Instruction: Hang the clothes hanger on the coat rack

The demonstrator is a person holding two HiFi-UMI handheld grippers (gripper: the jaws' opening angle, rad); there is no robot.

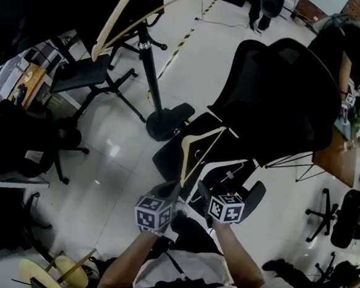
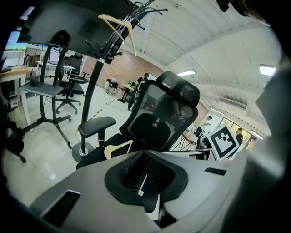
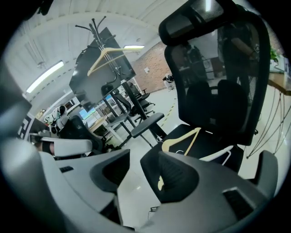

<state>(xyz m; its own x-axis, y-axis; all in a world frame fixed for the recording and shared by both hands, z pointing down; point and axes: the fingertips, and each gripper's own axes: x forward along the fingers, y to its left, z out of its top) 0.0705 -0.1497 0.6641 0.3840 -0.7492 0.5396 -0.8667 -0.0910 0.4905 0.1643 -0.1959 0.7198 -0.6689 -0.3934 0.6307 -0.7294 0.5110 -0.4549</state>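
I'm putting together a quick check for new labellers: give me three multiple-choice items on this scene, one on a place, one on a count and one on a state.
1. Where does the loose wooden hanger lie?
A. on the floor
B. on a desk
C. on the chair seat

2. How many hangers lie on that seat?
A. one
B. two
C. four

3. How do the jaws of the right gripper stand?
A. apart, with nothing between them
B. closed on a hanger
C. closed on a sleeve

Answers:
1 C: the hanger rests on the black seat in front of the backrest.
2 B: a white hanger lies beside the wooden one.
3 A: bare floor shows in the gap between the two pads.
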